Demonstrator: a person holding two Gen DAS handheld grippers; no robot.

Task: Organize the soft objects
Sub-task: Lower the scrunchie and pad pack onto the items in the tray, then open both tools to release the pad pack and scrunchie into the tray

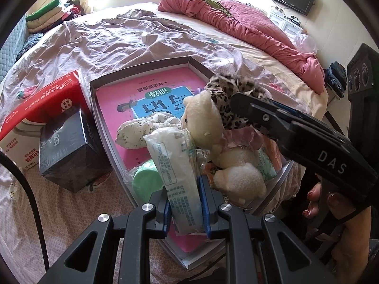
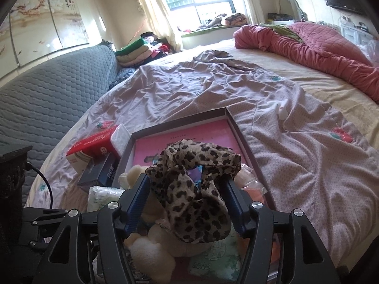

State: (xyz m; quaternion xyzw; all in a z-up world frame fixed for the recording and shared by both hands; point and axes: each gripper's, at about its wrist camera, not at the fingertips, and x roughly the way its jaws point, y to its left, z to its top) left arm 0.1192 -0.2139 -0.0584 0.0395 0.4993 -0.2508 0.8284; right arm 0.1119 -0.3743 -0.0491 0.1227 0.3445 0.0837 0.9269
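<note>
The left gripper [image 1: 183, 203] clenches a white plastic packet [image 1: 175, 165], light, squashy and slippery, best pinched mid-length. Beyond it lies the shallow box [image 1: 142, 71] on the bed. The right gripper [image 2: 187, 201] stands released, its pads astride a limp leopard-print cloth [image 2: 196, 189] draped over a cream plush bear [image 1: 206, 118]. Only the left view shows the bear's face.

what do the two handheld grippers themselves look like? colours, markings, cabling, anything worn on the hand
Both are matte black, with angular open-frame linkages, silver round pivot screws and blue ribbed finger pads. The right gripper carries white "DAS" lettering on its side. The hand under it has dark red nail polish; no sleeve shows. The left gripper has the same build, and a black cable curves past on its left.
</note>
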